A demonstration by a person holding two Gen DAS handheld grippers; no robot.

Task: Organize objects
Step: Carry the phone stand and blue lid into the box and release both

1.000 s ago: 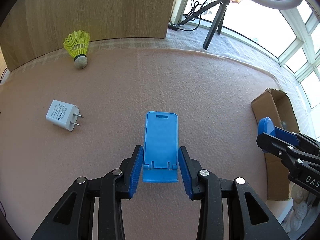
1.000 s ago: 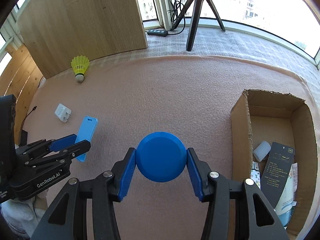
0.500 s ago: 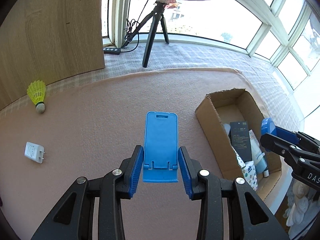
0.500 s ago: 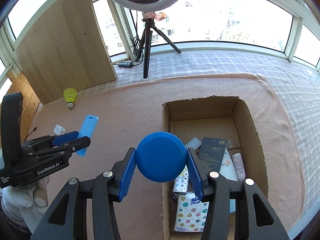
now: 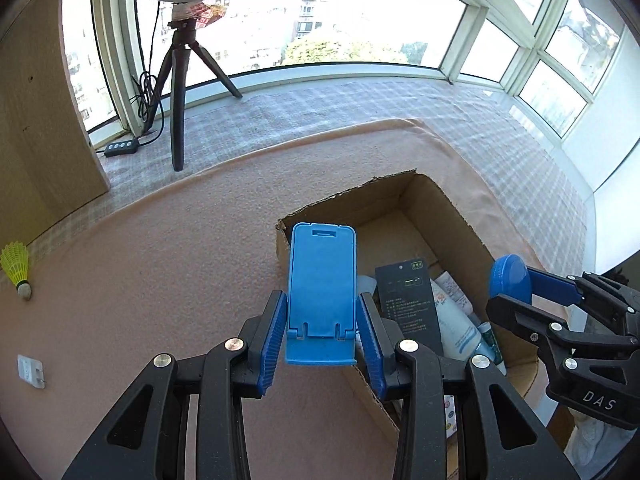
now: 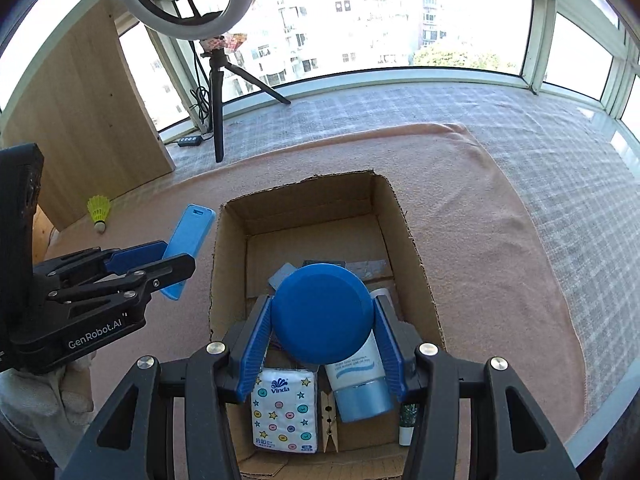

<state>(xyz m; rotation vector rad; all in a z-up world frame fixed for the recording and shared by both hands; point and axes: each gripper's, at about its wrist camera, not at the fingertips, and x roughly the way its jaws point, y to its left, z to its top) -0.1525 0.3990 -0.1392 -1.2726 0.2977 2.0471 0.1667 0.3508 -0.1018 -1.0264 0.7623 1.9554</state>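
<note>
While both of your grippers are loaded, nothing in them has gone into the box yet, so I would judge the tidying as partly done. Nearest to you, the right gripper has its blue pads pressed on either side of a round blue lid, held in the air directly above the open cardboard box. The left gripper is clamped the same way on the lower end of a blue phone stand, which hangs over the box's near-left corner, more above the rim than the interior.

Below them the box already holds a tissue pack, a wooden clothespin, a white tube with a blue cap and a dark flat package, so that share of the job looks finished.

Further out, on the pink blanket, a white plug adapter and a yellow shuttlecock lie well apart from the box. These two, plus the pieces you are carrying, seem to be what is left. Beyond them stands a tripod by the window.
</note>
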